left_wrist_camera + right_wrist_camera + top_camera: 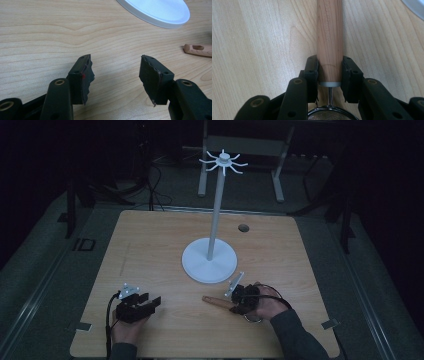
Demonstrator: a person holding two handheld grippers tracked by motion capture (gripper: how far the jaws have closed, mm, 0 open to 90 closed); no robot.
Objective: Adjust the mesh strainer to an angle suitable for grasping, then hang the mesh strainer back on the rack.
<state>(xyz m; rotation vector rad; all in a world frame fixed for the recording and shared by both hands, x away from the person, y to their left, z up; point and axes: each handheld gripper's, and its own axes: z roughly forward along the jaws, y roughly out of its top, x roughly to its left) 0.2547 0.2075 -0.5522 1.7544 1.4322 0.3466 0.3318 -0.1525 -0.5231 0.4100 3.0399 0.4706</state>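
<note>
A small strainer with a wooden handle (215,301) lies on the table in front of the white stand's base (209,261). My right gripper (234,303) is shut on that handle near its metal end. In the right gripper view both pads press the sides of the handle (329,32), and the mesh bowl (329,115) sits just behind the right gripper (329,72). My left gripper (151,303) rests at the near left of the table, open with nothing in it. The left gripper (116,75) shows bare wood between its jaws, with the handle's tip (198,49) far to its right.
The white stand has a tall pole topped by a ring of hooks (223,162); its round base (160,12) stands mid-table. A small dark hole (243,227) marks the wooden table's (150,245) far right. Table legs and cables stand in the dark beyond.
</note>
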